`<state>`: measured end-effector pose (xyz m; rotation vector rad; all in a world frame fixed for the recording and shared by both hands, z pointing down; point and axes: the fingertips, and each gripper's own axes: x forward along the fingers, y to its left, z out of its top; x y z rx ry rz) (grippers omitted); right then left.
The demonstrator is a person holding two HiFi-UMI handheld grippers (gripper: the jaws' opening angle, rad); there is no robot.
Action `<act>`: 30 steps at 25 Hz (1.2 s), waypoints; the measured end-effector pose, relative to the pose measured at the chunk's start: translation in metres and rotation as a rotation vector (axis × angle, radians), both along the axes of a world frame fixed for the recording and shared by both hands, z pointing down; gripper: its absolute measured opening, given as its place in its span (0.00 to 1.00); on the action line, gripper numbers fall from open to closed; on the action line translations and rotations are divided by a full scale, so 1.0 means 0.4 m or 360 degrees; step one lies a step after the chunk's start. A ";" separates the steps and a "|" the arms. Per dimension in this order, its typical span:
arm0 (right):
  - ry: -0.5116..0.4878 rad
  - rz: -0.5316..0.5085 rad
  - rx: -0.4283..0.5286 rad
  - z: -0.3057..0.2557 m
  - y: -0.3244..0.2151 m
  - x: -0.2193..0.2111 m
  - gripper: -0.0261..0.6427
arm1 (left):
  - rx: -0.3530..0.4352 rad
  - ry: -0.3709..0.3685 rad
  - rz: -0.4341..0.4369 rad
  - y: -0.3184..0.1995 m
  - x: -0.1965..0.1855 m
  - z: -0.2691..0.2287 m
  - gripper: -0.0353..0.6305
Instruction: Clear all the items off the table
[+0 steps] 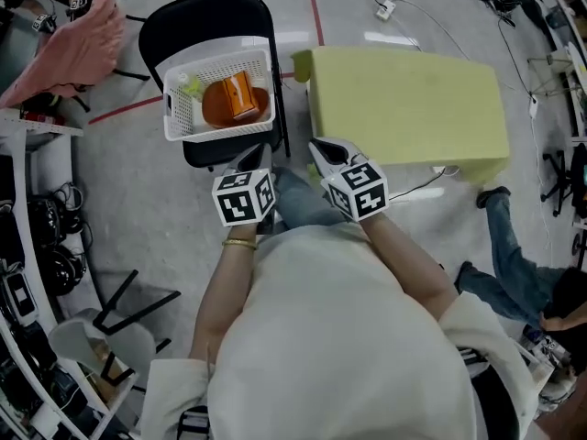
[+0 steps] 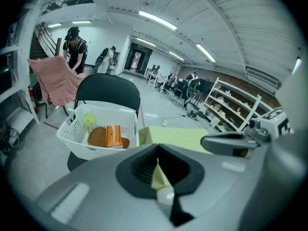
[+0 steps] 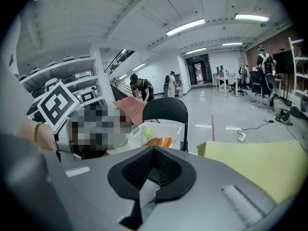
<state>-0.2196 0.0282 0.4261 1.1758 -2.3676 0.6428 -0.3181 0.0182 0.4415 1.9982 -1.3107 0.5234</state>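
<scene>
In the head view, your left gripper [image 1: 255, 157] and right gripper [image 1: 321, 147] sit side by side close to your body, tips pointing ahead and downward. The white basket [image 1: 174, 117] rests on the black chair [image 1: 197, 12] just ahead of the left tips. The yellow-green table [image 1: 413, 99] lies ahead of the right tips and off to their right. Nothing shows on the tabletop from here. The things to be cleared, an orange carton [image 1: 240, 94], a brown round item [image 1: 215, 106] and a green bottle [image 1: 190, 85], all lie inside the basket, so the clearing looks finished or nearly so. Sweep your gaze over the far edge of the table before you call it done. In the left gripper view, the fingers [image 2: 142, 170] are pressed together with nothing between them; only the pale table edge shows through the slit beyond them. The basket stands up and to the left of the tips, near but not touching, so hold that gap and avoid nudging the chair. In the right gripper view, the fingers [image 3: 139, 173] are likewise closed on nothing. The basket is ahead and a little left of them, and the table spreads to their right. If a leftover turns up, spread the fingers well before they reach it, not while over the basket.
</scene>
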 end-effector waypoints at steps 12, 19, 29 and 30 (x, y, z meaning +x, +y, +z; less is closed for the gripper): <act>-0.0008 0.0327 0.0051 -0.036 0.092 0.178 0.04 | -0.0008 0.0046 0.0182 0.065 0.129 -0.008 0.07; 0.0064 0.0408 0.0049 -0.042 0.138 0.255 0.04 | 0.0003 0.0050 0.0207 0.073 0.170 -0.028 0.07; 0.0056 0.0412 0.0092 -0.062 0.119 0.304 0.04 | 0.0007 0.0026 0.0195 0.075 0.199 -0.037 0.07; 0.0056 0.0409 0.0094 -0.064 0.116 0.308 0.04 | 0.0008 0.0025 0.0197 0.073 0.202 -0.037 0.07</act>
